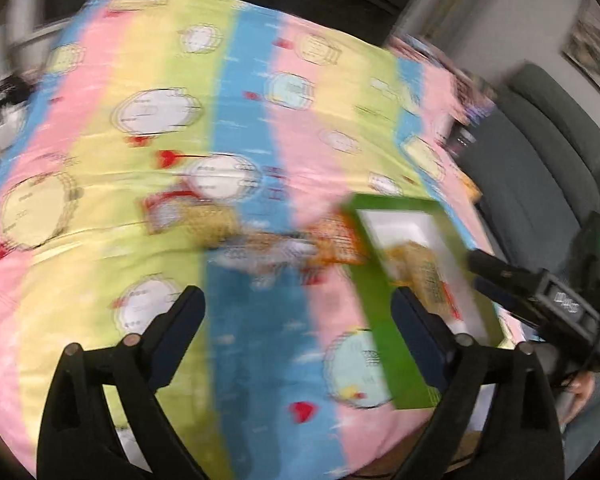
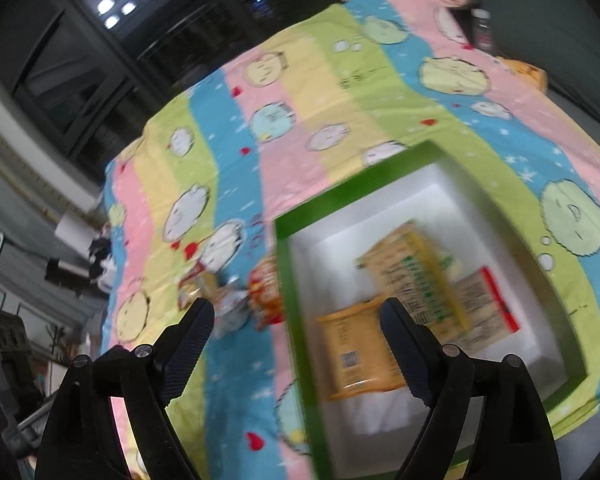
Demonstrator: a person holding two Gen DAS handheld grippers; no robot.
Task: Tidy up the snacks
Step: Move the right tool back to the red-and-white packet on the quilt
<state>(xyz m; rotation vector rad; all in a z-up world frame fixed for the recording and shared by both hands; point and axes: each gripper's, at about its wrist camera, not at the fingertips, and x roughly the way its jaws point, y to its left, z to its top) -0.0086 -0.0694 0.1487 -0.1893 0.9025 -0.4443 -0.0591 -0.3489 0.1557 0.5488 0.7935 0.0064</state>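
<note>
A green box [image 2: 296, 280] with a white inside lies on the striped cloth. In it lie an orange-yellow packet [image 2: 360, 348], a yellow-and-green packet [image 2: 412, 276] and a red-edged packet [image 2: 488, 304]. Left of the box, a few loose snack packets [image 2: 236, 300] lie in a small heap, seen blurred in the left wrist view as loose packets [image 1: 260, 240]. My right gripper [image 2: 296, 308] hangs open over the box's left wall, nothing between its fingers. My left gripper [image 1: 296, 296] is open and empty above the cloth, with the green box [image 1: 376, 308] to its right.
The pastel striped cloth [image 1: 140, 200] with cartoon faces covers the whole surface. A grey sofa [image 1: 540, 140] stands beyond its right edge. A dark bottle [image 2: 482, 28] and an orange carton [image 2: 524, 70] sit at the far right. Dark windows [image 2: 100, 60] lie behind.
</note>
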